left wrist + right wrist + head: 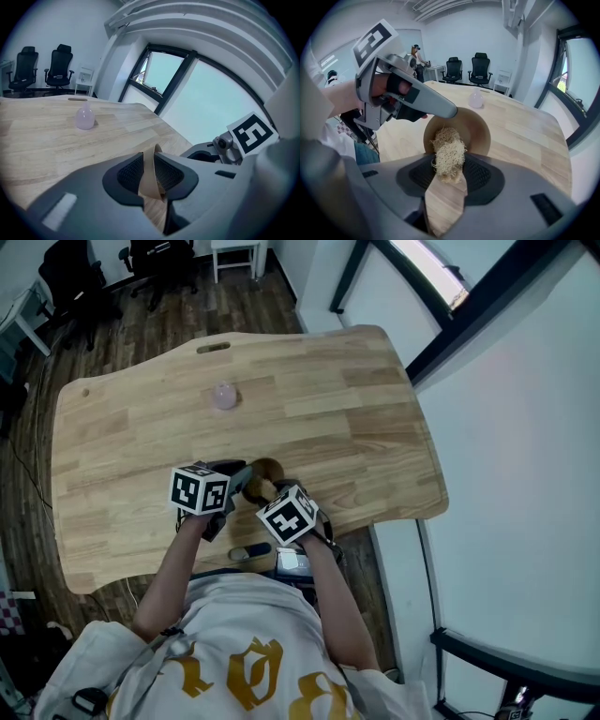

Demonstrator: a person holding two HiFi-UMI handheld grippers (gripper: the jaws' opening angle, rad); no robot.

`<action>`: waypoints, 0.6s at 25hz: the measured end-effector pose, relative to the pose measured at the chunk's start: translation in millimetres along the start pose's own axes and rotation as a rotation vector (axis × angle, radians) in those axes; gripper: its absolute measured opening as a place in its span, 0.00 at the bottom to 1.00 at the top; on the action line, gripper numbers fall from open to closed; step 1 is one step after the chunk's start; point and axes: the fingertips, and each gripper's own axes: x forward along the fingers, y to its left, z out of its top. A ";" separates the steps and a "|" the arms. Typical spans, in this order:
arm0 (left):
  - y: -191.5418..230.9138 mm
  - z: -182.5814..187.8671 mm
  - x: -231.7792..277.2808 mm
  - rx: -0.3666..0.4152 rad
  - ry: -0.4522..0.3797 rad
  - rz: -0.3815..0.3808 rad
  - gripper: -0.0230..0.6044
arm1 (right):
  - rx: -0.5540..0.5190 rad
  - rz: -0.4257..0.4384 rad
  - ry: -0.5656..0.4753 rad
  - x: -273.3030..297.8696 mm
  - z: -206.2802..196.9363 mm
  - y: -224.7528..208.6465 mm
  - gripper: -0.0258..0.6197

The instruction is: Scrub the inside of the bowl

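Near the lower centre of the head view, the bowl point(269, 468) is over the table's point(356, 399) near part, its mouth tilted toward the right hand-held gripper point(449, 173). That gripper pinches a fibrous scrubber point(448, 151) at the bowl's opening. The left hand-held gripper point(149, 172) is clamped on the thin rim. Risk: heavy scrubbing pressure could lever the rim out of this narrow clamp, and the bowl would drop.

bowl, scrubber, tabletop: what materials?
bowl: likely wood or bamboo; matte tan, thin rim, no gloss.
scrubber: pale tangled fibres, looks like loofah or other plant fibre.
tabletop: light wood planks with visible grain and joints, satin finish; could be laminate.
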 end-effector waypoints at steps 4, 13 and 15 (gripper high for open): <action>-2.7 -0.9 1.0 0.014 0.014 0.006 0.15 | 0.055 0.004 0.017 -0.8 -2.4 -1.8 0.29; -13.4 -2.3 5.4 0.034 0.022 -0.005 0.15 | 0.170 -0.088 -0.021 -9.0 -4.9 -21.7 0.29; -15.8 -3.4 6.5 0.035 0.028 -0.012 0.15 | 0.173 -0.104 -0.029 -11.2 -5.3 -25.7 0.29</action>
